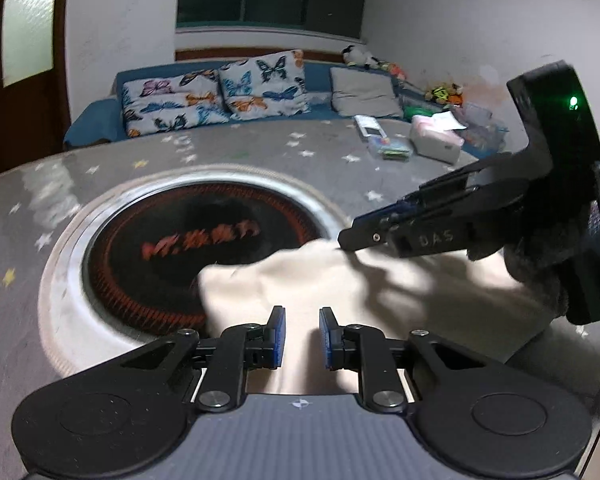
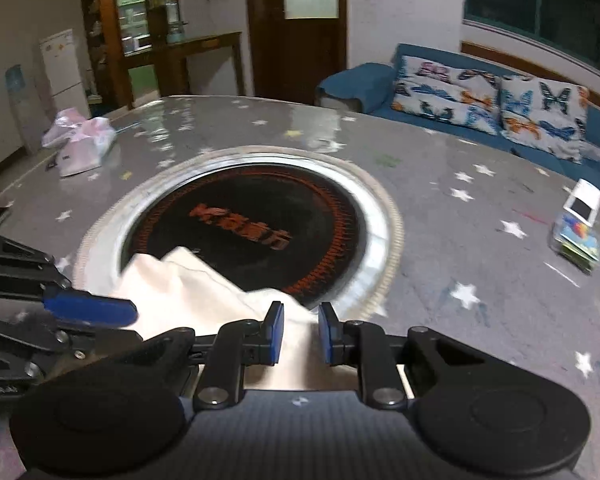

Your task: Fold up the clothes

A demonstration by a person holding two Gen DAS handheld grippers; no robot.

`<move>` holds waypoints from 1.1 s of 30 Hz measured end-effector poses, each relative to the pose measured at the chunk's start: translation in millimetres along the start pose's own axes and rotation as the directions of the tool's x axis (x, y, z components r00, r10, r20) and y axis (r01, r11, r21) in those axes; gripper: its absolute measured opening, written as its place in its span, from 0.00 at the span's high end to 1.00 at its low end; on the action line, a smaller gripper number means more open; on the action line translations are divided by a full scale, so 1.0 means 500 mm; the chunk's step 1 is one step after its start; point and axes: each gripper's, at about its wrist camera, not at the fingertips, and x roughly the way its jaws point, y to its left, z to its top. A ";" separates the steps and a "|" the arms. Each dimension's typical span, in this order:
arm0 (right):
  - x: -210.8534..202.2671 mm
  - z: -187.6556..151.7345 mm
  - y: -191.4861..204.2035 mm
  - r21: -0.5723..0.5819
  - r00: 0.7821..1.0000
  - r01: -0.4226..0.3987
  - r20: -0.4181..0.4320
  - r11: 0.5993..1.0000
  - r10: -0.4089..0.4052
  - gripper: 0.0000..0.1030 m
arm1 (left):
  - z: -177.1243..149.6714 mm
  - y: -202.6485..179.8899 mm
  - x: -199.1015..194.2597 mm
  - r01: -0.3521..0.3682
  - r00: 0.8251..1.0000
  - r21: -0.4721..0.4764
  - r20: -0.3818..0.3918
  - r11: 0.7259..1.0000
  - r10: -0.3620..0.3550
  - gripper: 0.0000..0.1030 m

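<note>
A cream garment [image 1: 320, 292] lies bunched on the grey star-print table, partly over the round black hob. It also shows in the right wrist view [image 2: 204, 292]. My left gripper [image 1: 302, 336] is open, its blue pads apart just above the cloth. My right gripper [image 2: 300, 334] is open too, with the cloth's edge lying between its pads. The right gripper appears in the left wrist view [image 1: 350, 238], its tips low at the cloth's far right edge. The left gripper shows at the left of the right wrist view [image 2: 100, 312].
A round black hob [image 2: 252, 232] with a steel rim is set in the table [image 2: 480, 240]. A pink bag [image 2: 80, 144] lies far left. Boxes and a tissue pack [image 1: 436, 140] sit at the table's far side. A blue sofa [image 1: 220, 92] with butterfly cushions stands behind.
</note>
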 end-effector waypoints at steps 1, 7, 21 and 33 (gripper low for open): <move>0.008 0.001 0.006 -0.007 1.000 -0.006 -0.007 1.000 0.006 0.83 | -0.005 0.004 -0.001 -0.006 1.000 -0.009 -0.004 1.000 0.006 0.80; 0.030 0.007 0.022 -0.025 1.000 -0.003 -0.014 1.000 0.003 0.83 | -0.015 0.034 -0.015 -0.026 1.000 -0.059 0.003 0.998 0.026 0.80; -0.044 -0.021 0.042 -0.068 0.999 0.041 0.029 0.997 -0.039 0.83 | 0.044 0.046 0.090 -0.055 0.998 -0.105 -0.019 0.993 0.053 0.84; -0.149 -0.126 -0.028 0.084 0.993 0.112 0.023 0.990 -0.114 0.83 | 0.072 -0.010 0.102 0.005 1.000 -0.050 0.009 0.999 -0.005 0.84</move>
